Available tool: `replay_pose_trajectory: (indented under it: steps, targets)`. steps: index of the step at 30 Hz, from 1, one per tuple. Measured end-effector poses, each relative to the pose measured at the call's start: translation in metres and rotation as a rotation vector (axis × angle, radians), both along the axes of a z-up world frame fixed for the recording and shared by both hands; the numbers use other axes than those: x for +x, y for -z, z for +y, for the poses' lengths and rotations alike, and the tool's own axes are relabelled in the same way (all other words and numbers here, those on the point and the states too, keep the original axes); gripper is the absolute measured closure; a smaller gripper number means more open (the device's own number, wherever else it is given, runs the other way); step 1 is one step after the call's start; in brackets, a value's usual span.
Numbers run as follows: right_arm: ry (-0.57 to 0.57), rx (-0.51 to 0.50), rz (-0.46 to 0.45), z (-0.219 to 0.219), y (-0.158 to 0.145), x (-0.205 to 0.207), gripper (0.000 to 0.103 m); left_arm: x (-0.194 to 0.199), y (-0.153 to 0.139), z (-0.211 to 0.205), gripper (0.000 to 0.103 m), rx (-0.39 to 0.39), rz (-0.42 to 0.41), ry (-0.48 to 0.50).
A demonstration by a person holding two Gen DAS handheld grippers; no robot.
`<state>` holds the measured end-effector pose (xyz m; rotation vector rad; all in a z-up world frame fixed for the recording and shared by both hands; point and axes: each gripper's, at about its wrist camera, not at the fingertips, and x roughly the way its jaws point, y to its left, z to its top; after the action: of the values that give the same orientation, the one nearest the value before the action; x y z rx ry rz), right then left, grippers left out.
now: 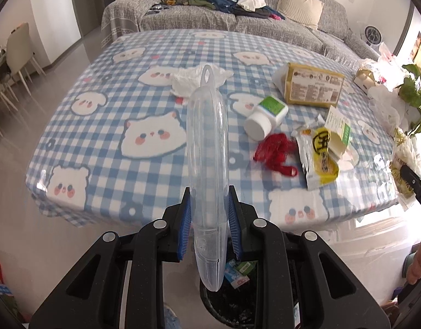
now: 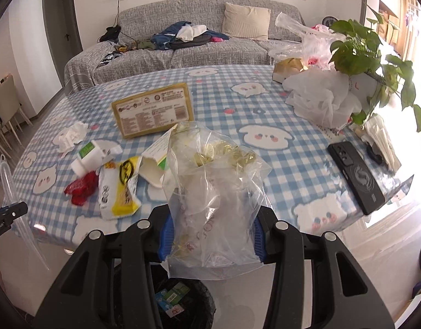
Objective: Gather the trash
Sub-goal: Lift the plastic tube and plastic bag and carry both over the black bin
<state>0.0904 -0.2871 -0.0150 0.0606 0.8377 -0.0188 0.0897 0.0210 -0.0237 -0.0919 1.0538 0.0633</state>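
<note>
My left gripper (image 1: 209, 213) is shut on a long clear plastic case (image 1: 207, 148) that stands up between its blue pads, held over a black-lined trash bin (image 1: 229, 301) on the floor. My right gripper (image 2: 211, 230) is shut on a crumpled clear plastic bag (image 2: 215, 192) with yellowish bits inside, above the same trash bin (image 2: 183, 301). On the checked tablecloth (image 1: 106, 137) lie a white bottle (image 1: 265, 118), a red net (image 1: 276, 153), a yellow-and-white wrapper (image 1: 320, 159), a yellow box (image 1: 311, 86) and a crumpled tissue (image 1: 194, 78).
A black phone (image 2: 358, 175) lies near the table's right edge, beside a potted plant (image 2: 372, 54) and white plastic bags (image 2: 320, 98). A grey sofa (image 2: 183, 46) with clothes stands behind the table. Dining chairs (image 1: 16, 52) stand at the far left.
</note>
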Motion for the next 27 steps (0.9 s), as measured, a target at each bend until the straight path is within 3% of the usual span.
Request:
replay_pose_trajectory:
  steps: [9,17,27]
  targets:
    - [-0.024,0.02,-0.004,0.018,0.014,-0.045,0.06,-0.039,0.005,-0.006,0.079,-0.025,-0.005,0.017]
    - [-0.063,0.019,-0.017,0.039,0.029,-0.085,0.06,-0.079,0.031,-0.01,0.079,-0.048,0.02,0.021]
    - [-0.103,0.014,0.034,0.065,0.067,-0.122,0.06,-0.118,0.058,-0.024,0.079,-0.064,0.026,0.029]
